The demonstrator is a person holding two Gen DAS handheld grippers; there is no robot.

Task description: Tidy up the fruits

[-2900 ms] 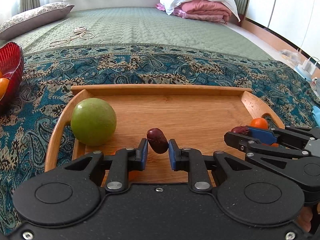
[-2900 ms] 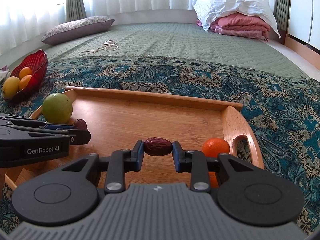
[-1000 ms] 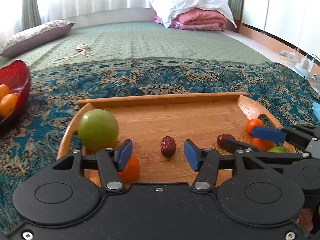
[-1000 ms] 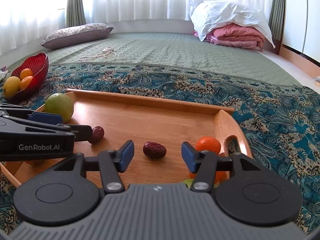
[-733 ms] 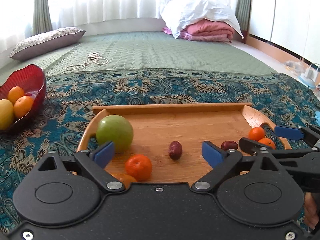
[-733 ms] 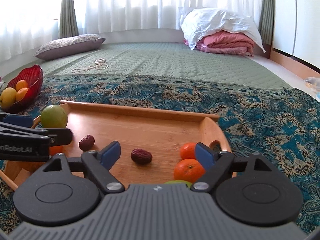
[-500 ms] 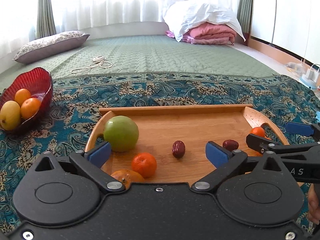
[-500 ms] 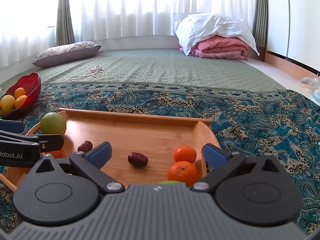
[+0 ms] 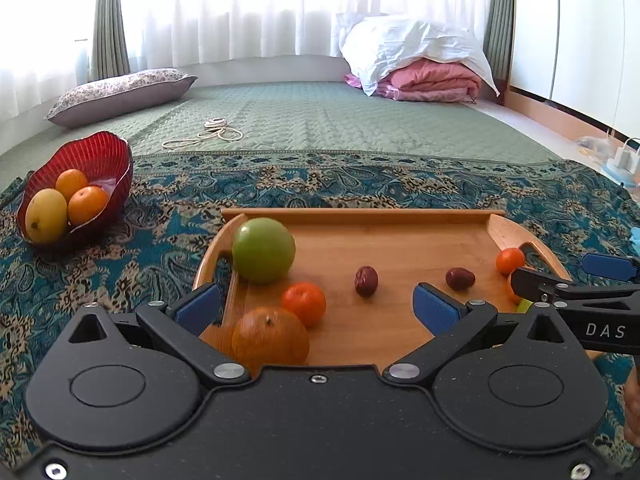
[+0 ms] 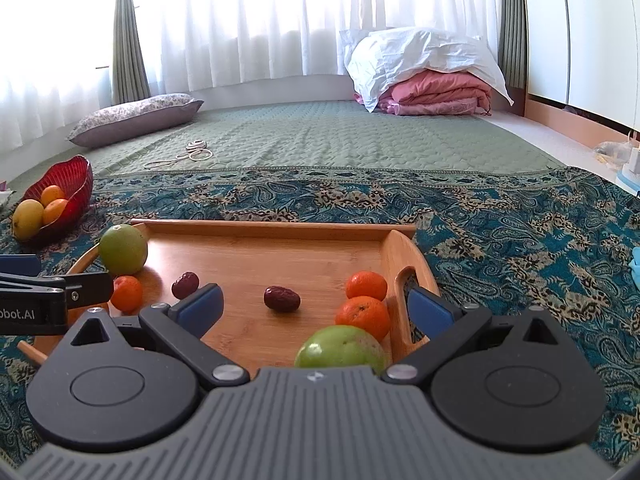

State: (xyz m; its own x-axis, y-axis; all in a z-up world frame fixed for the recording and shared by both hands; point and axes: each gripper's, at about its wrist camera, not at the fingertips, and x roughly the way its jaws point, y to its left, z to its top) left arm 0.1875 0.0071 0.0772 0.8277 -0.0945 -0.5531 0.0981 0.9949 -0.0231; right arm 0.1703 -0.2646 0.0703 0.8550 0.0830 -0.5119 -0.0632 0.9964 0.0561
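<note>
Two tongs hang over a wooden tray [image 9: 360, 213] on a bed, both spread wide and holding nothing. The left tongs [image 9: 316, 310] have blue pads. The right tongs [image 10: 316, 308] do too. In the left view the right tongs show at the right edge with the letters "DAS". In the right view the left tongs show at the left edge with "obot.AI".

On the tray lie two dark red dates. The left date [image 9: 366, 281] is near the middle. The right date [image 9: 460, 279] lies apart from it, more to the right. At the tray's left end sit a big green apple [image 9: 263, 255] and two oranges [image 9: 304, 304] nearer to us. At the right end are two more oranges [image 10: 366, 285] and a second green apple [image 10: 342, 347], close to the right tongs.

Far left on the patterned blanket stands a red bowl [image 9: 102, 152] with a yellow fruit and two orange fruits inside.
</note>
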